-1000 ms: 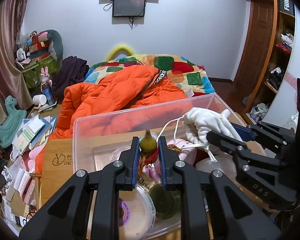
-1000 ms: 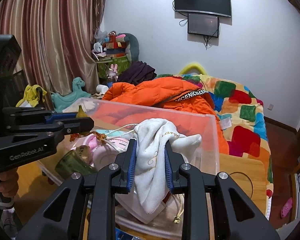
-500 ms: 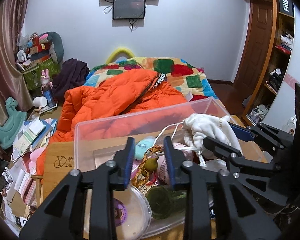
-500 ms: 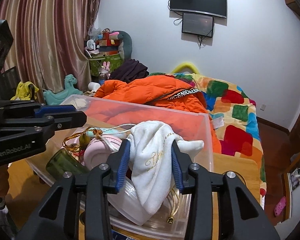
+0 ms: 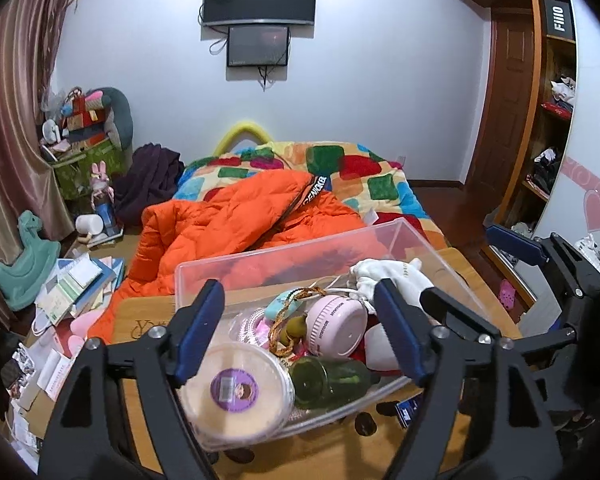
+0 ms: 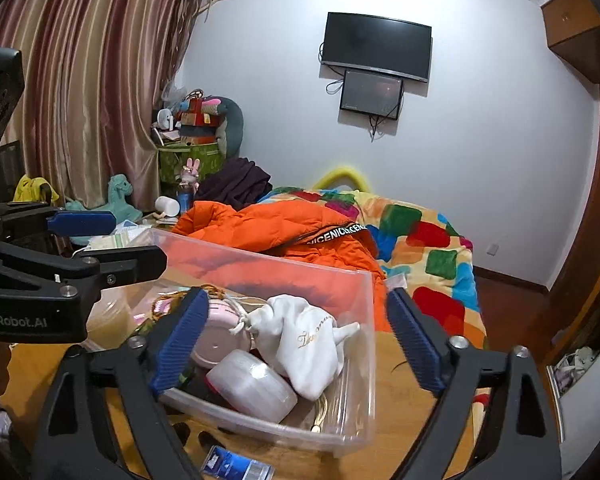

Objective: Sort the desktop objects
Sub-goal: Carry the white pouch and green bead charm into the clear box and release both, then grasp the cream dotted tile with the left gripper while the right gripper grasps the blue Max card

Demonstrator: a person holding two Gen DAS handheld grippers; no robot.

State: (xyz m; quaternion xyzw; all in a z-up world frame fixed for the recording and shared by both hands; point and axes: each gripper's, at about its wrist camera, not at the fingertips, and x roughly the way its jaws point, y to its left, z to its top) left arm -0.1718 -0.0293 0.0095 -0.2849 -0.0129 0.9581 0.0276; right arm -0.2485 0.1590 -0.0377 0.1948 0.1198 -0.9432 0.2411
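A clear plastic bin [image 5: 292, 256] [image 6: 364, 344] stands on the wooden table. In it lie a white drawstring pouch [image 6: 304, 340] [image 5: 396, 276], a small gourd on a braided cord [image 5: 294, 326], a pink round case [image 5: 334, 330], a green glass jar [image 5: 332, 380], a tan lidded tub [image 5: 236, 392] and a white plastic jar [image 6: 252, 384]. My left gripper [image 5: 300, 336] is open and empty above the bin's near side. My right gripper [image 6: 296, 338] is open and empty above the pouch. Each gripper shows in the other's view.
A small blue packet [image 6: 236, 464] lies on the table [image 6: 396, 364] in front of the bin. Behind the table is a bed with an orange jacket [image 5: 240, 220]. Books and papers [image 5: 76, 284] are piled at the left. Shelves [image 5: 548, 120] stand at the right.
My left gripper opened and let the gourd drop into the bin. My right gripper opened and let the white pouch drop into the bin. Both grippers pulled back and up.
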